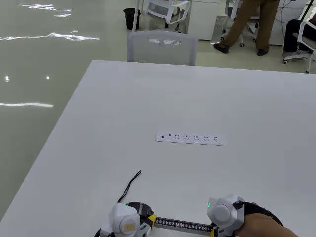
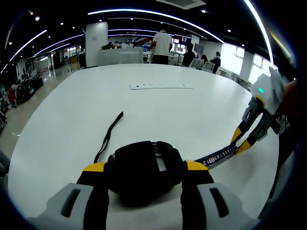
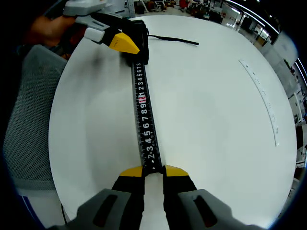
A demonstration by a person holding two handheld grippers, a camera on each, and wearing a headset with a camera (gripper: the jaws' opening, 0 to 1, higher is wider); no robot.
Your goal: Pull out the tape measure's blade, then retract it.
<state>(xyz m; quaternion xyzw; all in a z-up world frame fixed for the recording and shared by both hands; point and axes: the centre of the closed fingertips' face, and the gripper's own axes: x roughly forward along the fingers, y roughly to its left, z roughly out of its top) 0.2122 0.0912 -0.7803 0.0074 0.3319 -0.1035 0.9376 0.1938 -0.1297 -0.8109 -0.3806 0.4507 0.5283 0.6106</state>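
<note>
So the left gripper [image 2: 146, 167] is clamped around the black tape measure case [image 2: 141, 184], which sits on the white table [image 1: 197, 98] by the person's edge. The right gripper [image 3: 153, 171] is pinching the tip of the blade [image 3: 143, 115]. The blade lies dead straight between them (case straight ahead of the right jaws), so retracting probably means easing the right gripper along that line toward the case.

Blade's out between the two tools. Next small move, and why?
Probably ease the right tool toward the tape measure case, pinch held, so the blade feeds back in slowly. The blade already lies stretched along the table between the tools, its tip shut in the right tool, the case clamped by the left tool, so the pull looks done.
</note>
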